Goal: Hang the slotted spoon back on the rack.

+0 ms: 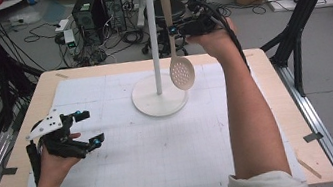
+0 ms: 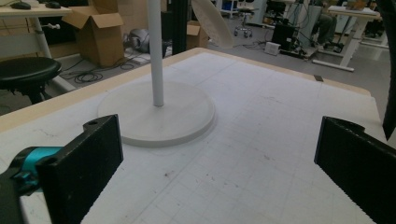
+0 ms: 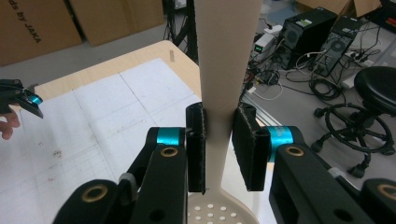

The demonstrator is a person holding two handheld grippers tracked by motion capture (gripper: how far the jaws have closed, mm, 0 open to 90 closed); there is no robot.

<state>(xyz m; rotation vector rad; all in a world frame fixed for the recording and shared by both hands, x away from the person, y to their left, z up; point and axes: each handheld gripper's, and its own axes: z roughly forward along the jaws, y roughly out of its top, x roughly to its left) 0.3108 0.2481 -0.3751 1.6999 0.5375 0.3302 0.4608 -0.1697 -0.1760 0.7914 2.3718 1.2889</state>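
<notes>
Nearest us, our left gripper (image 1: 84,129) rests low over the mat (image 1: 163,149) with its jaws spread wide and nothing between them. Farther off stands the rack (image 1: 153,50), its round base on the mat. Beyond it, our right gripper (image 3: 219,140) is clamped on the handle of the skimmer (image 1: 181,71), which hangs upright in the air just beside the rack's pole, perforated bowl down above the base.
</notes>
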